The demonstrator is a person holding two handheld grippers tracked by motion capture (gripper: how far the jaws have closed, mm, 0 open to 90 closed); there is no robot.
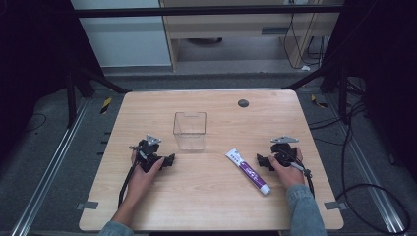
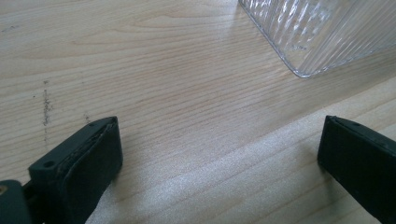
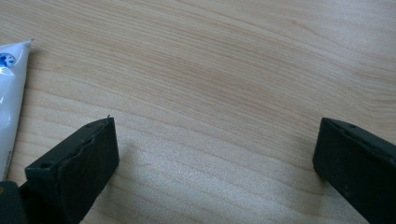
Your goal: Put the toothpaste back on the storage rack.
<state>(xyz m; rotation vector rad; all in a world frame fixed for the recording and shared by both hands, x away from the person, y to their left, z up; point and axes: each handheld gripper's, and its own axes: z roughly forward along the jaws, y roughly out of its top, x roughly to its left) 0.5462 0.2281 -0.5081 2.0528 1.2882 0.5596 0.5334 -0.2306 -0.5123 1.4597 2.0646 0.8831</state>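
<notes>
A clear ribbed plastic box (image 1: 190, 130) stands near the middle of the wooden table (image 1: 211, 206). A white and purple tube (image 1: 248, 171) lies flat to its right, cap toward the person. My left gripper (image 1: 169, 160) rests on the table just left of the box, jaws wide apart over bare wood; the box's corner (image 2: 322, 37) shows ahead of it. My right gripper (image 1: 259, 161) rests right of the tube, open, with nothing between its jaws. The tube's crimped end (image 3: 11, 88) lies beside its left jaw.
A dark round hole cover (image 1: 243, 103) sits at the table's far edge. Black frame legs, cables (image 1: 359, 187) and grey floor surround the table. A cabinet (image 1: 236, 29) stands beyond.
</notes>
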